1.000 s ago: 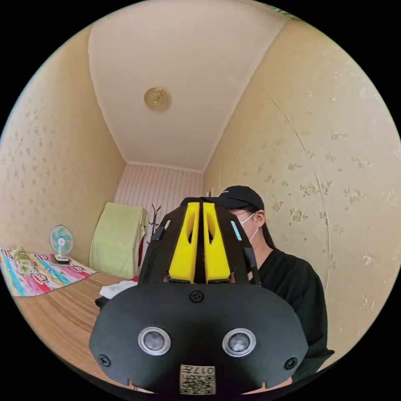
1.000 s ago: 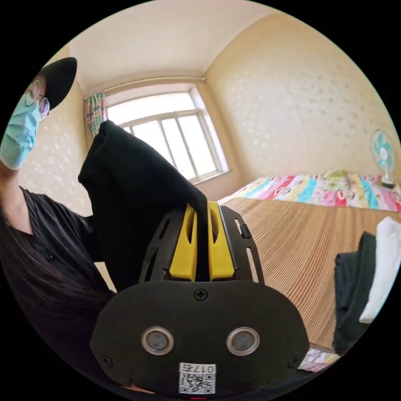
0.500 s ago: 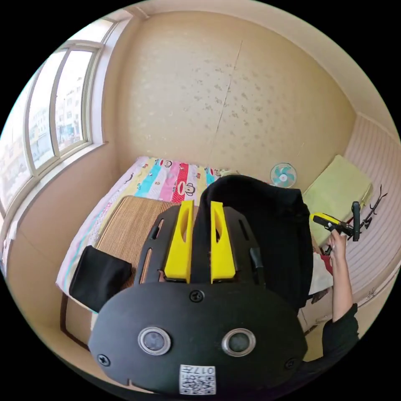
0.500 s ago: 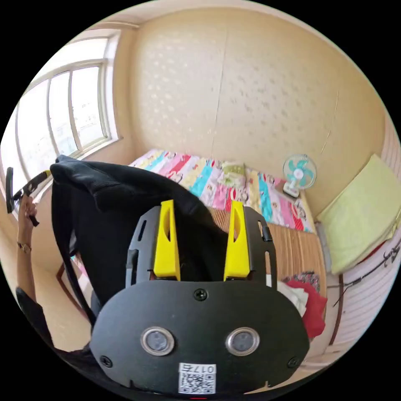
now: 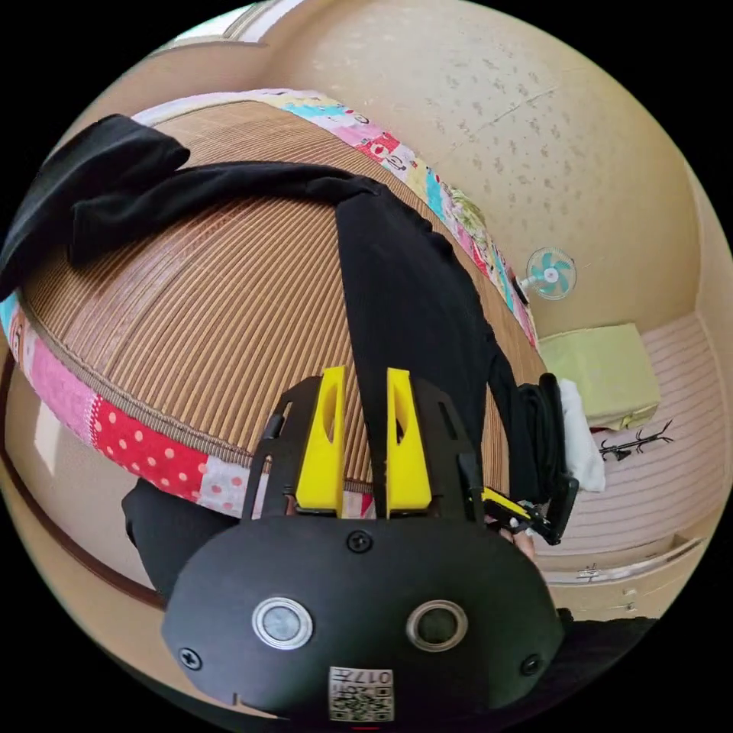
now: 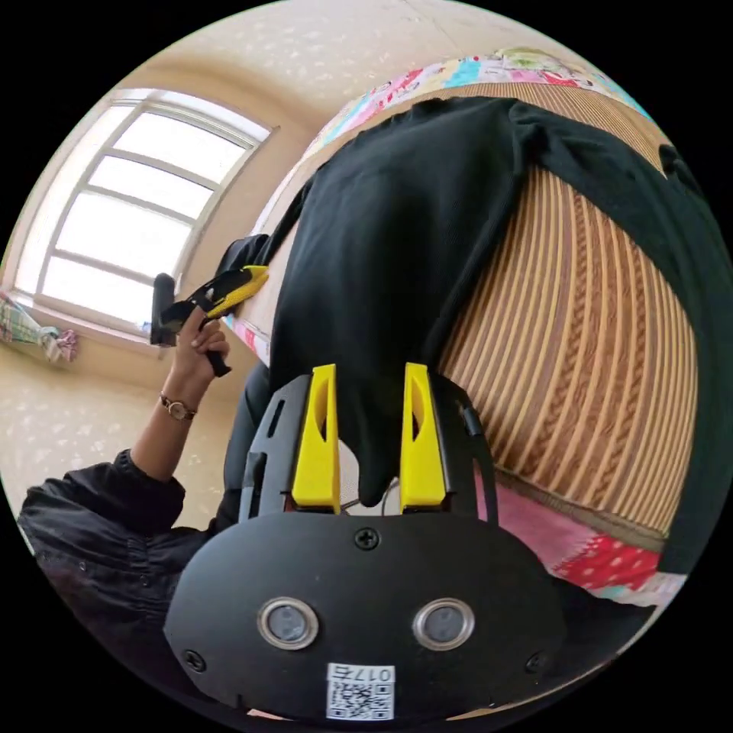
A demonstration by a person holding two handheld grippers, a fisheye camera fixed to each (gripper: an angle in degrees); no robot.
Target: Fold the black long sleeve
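The left gripper (image 5: 365, 397) has its yellow fingers (image 5: 324, 447) closed tight on the hem of the black long sleeve (image 5: 412, 298). The right gripper (image 6: 370, 397) stands with fingers (image 6: 422, 443) parted, cloth hanging loose between them. The shirt lies spread over the woven mat (image 5: 206, 321) on the bed, one sleeve stretched sideways.

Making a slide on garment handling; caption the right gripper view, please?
Right gripper, jaws apart around the hem of a black long sleeve spread over a woven bed mat.
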